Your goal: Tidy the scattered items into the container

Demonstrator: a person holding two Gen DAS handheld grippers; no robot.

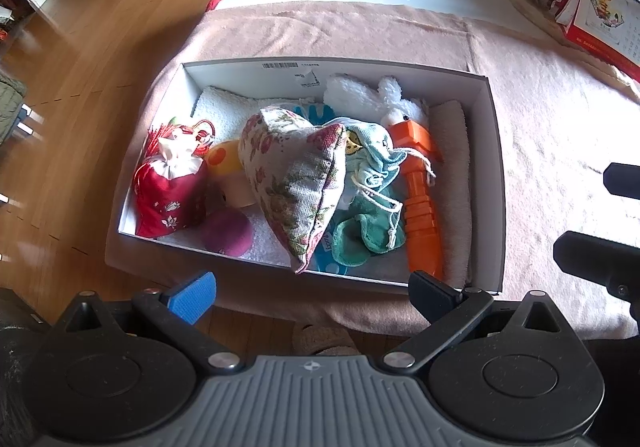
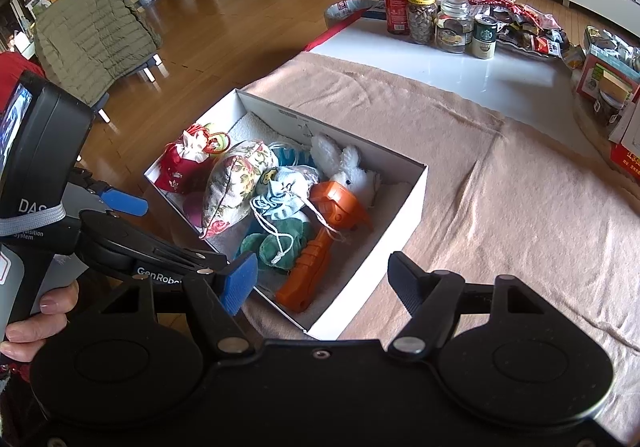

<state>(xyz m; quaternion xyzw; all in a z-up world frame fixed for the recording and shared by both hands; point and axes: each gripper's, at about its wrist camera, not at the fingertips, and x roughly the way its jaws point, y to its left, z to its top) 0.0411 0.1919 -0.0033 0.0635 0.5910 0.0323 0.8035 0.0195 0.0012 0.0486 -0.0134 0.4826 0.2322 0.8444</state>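
Now both grippers' jaws gape empty beside the filled box (image 1: 494, 183).

Inside the box (image 1: 494, 175), the flowery pillow (image 1: 292, 175) hides most of the yellow spotty toy (image 1: 224, 163) and part of the purple ball (image 1: 228, 233). The blue thing (image 1: 316, 113) under the pile mostly can't be seen. The calendar (image 1: 600, 19) at the worktop's far right corner is cut off, its print too small to read.
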